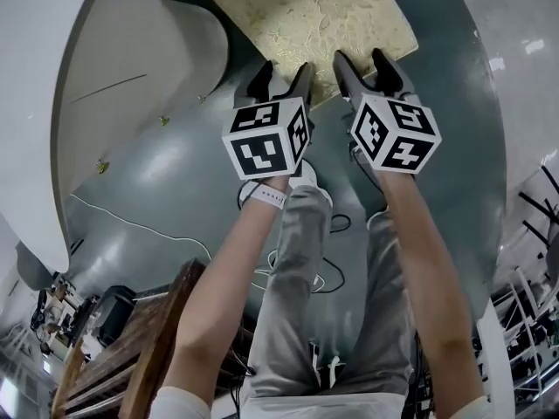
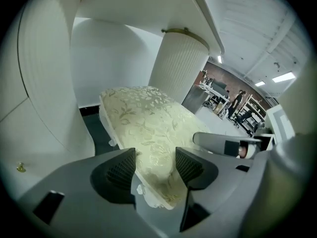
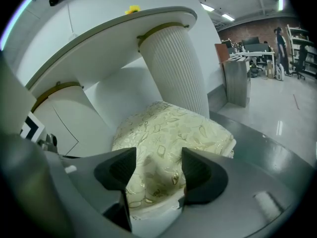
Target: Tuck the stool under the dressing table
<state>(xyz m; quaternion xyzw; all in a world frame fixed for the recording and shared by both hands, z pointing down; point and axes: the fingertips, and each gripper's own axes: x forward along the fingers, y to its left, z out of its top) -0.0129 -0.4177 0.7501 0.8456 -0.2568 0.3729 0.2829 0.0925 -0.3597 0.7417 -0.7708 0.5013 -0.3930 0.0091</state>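
The stool has a cream floral cushion and a white base. It stands on the grey floor between the white fluted pedestals of the dressing table, its far part below the tabletop. My left gripper is at the stool's near left corner. Its jaws stand open, with the cushion's edge between them. My right gripper is on the near edge farther right. Its pads press into the cushion, which is dented between them.
A wooden piece of furniture stands at the lower left, and thin cables trail across the floor by the person's feet. The table's cabinet has brass knobs. A grey cabinet, shelves and people lie far off to the right.
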